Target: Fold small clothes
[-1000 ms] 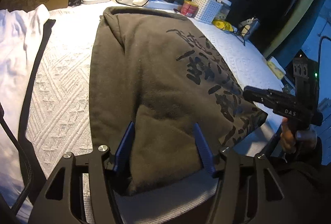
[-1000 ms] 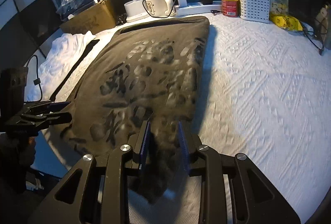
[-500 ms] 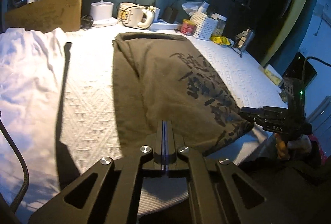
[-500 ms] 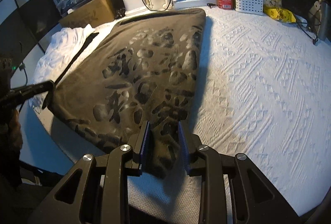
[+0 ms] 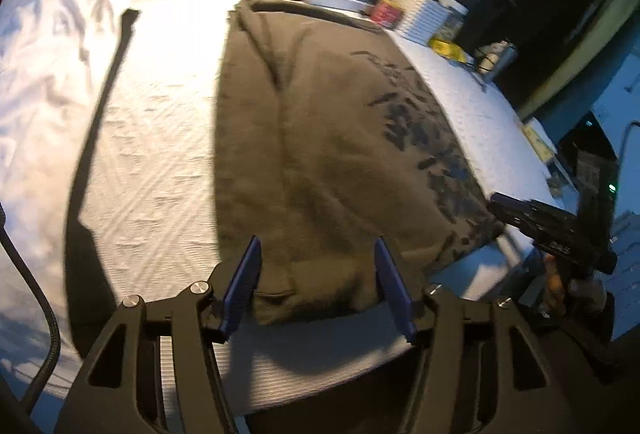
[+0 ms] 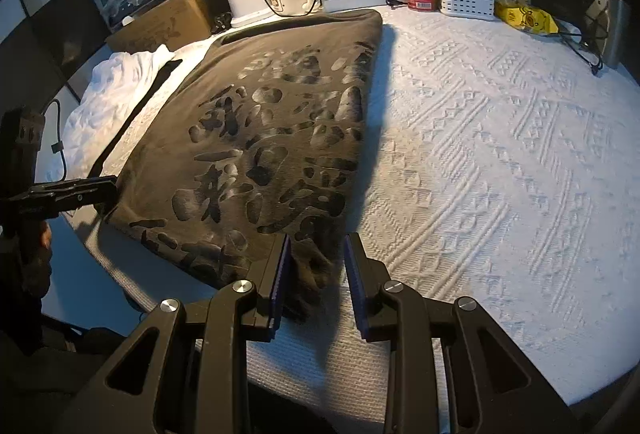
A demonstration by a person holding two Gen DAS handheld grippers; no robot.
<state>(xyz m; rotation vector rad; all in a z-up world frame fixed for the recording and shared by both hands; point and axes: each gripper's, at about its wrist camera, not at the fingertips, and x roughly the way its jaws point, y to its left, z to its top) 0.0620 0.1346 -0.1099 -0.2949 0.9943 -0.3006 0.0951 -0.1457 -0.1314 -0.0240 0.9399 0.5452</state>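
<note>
Both your grippers at the near hem of the brown printed garment (image 6: pixel 272 137) on the white-covered table (image 6: pixel 500 161), left gripper (image 5: pixel 316 284) fingers just reopened, spread, gripping nothing, right gripper (image 6: pixel 316 284) fingers straddling the corner, grip cannot be told.

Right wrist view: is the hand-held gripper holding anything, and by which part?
Yes. The right hand-held gripper pinches the brown printed shirt by its near corner, which is bunched between the pads.

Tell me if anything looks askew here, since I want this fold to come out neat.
Mostly tidy. The brown shirt lies flat, but its near edge runs slanted across the white cover, one corner bunched between the right gripper pads. A crumpled white garment sits heaped beside it.
</note>
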